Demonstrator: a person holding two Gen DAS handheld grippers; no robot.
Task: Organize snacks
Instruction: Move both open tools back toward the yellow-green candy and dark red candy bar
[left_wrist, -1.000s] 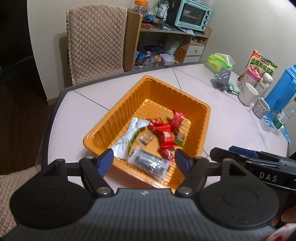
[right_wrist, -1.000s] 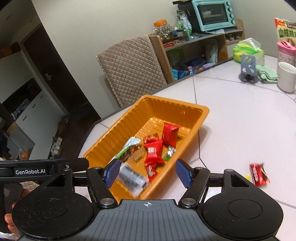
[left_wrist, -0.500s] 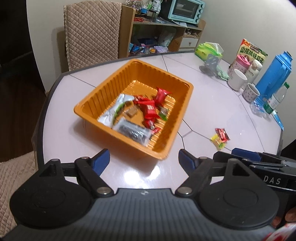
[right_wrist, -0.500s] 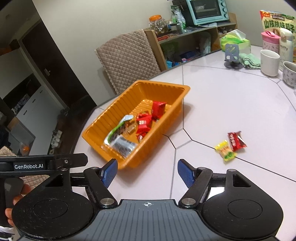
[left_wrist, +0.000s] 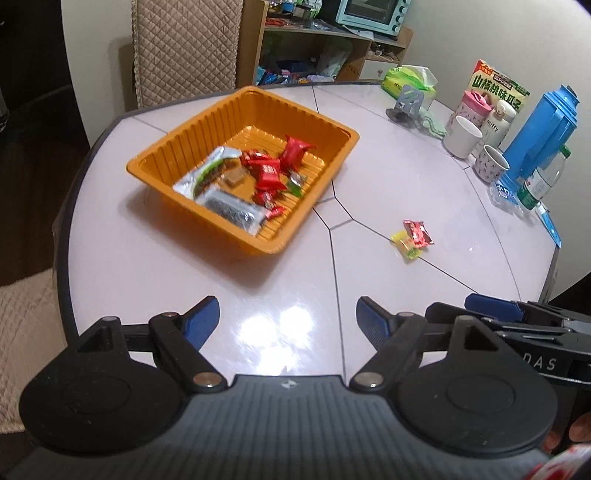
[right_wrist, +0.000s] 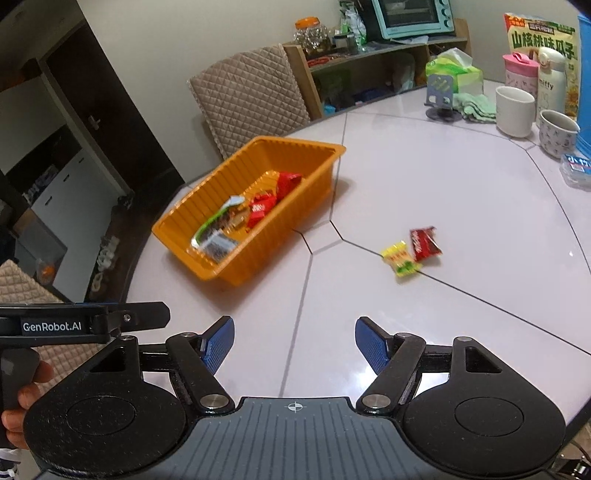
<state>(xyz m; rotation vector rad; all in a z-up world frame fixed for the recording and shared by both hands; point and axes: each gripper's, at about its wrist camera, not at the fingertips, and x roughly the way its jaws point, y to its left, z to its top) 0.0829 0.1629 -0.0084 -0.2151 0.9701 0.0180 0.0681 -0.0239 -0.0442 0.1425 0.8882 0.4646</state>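
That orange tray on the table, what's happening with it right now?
A person holds a gripper in each hand over the table, sorting snacks. The orange tray already holds several wrapped snacks. A red snack packet and a yellow candy lie together on the table outside it. The left gripper and the right gripper are both open and empty, well short of the tray.
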